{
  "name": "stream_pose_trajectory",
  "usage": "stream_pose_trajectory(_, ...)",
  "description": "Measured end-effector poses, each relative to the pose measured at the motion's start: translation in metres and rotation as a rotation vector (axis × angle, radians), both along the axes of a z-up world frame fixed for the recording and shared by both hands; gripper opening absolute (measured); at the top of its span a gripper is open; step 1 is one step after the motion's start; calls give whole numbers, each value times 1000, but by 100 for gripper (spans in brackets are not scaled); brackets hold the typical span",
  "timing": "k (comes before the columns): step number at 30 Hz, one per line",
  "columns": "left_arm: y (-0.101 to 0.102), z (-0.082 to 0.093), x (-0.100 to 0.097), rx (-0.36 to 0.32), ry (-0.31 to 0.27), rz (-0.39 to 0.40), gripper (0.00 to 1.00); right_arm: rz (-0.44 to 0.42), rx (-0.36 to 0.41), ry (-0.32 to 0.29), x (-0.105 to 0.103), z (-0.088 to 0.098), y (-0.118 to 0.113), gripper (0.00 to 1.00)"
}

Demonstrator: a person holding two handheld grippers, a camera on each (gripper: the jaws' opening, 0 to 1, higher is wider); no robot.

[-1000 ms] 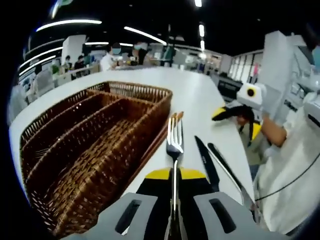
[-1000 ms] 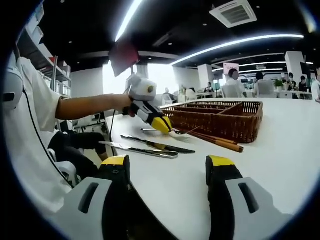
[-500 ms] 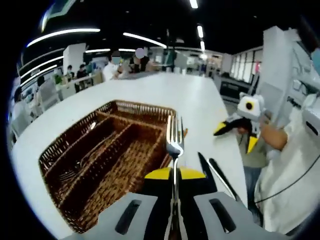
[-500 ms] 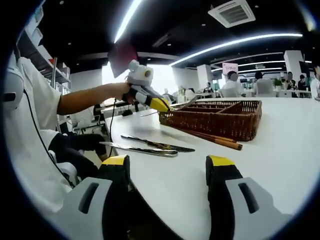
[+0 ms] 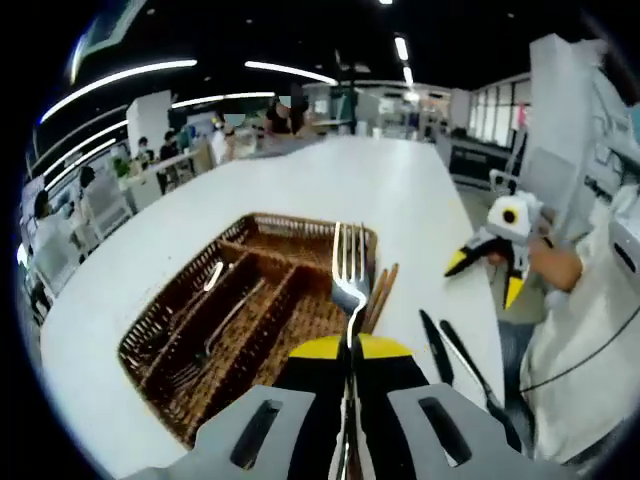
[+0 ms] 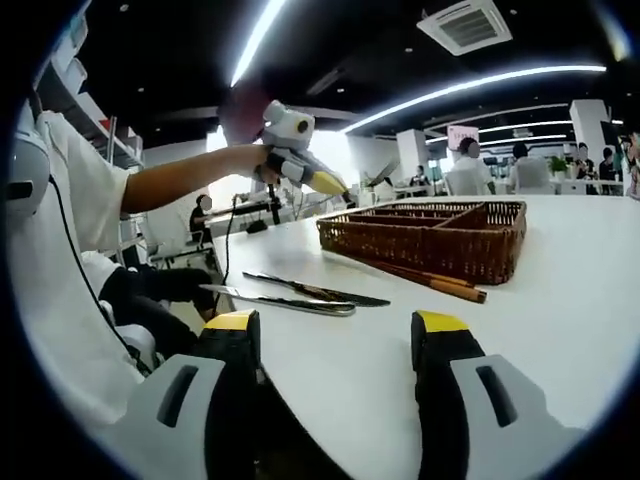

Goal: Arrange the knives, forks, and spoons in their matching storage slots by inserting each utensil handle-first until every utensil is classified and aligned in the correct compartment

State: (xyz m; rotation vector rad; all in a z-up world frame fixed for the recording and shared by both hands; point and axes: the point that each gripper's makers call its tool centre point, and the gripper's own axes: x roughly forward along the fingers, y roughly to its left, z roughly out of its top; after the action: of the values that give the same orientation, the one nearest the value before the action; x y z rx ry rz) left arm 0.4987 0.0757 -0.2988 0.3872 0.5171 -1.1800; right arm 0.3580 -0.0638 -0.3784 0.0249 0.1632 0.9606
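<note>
White table in open-plan office. Left gripper clamped on fork, tines forward, held above wicker cutlery basket; utensils already in its slots. Chopsticks beside basket, two knives near. Right gripper jaws wide, empty.

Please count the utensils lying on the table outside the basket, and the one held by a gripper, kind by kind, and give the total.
Forks: 1, held in the left gripper, fork tines up.
Knives: 2, on the table: knife, second knife.
Chopsticks: 2, one pair beside the wicker basket.
Total: 5.
</note>
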Motion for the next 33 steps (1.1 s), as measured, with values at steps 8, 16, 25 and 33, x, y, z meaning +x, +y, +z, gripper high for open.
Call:
stream_pose_trajectory(8, 10, 6, 33, 127, -95, -1, 2, -19, 18, -3, 6, 2, -6, 63)
stream_pose_trajectory(16, 2, -3, 49, 137, -75, -18, 2, -43, -5, -1, 15, -4, -18, 62)
stream_pose_trajectory(25, 14, 7, 88, 207, -75, -15, 3, -61, -4, -8, 21, 1, -25, 61)
stream_pose_trajectory(33, 7, -15, 116, 239, -94, -34, 3, -74, -3, -37, 24, 12, -27, 61)
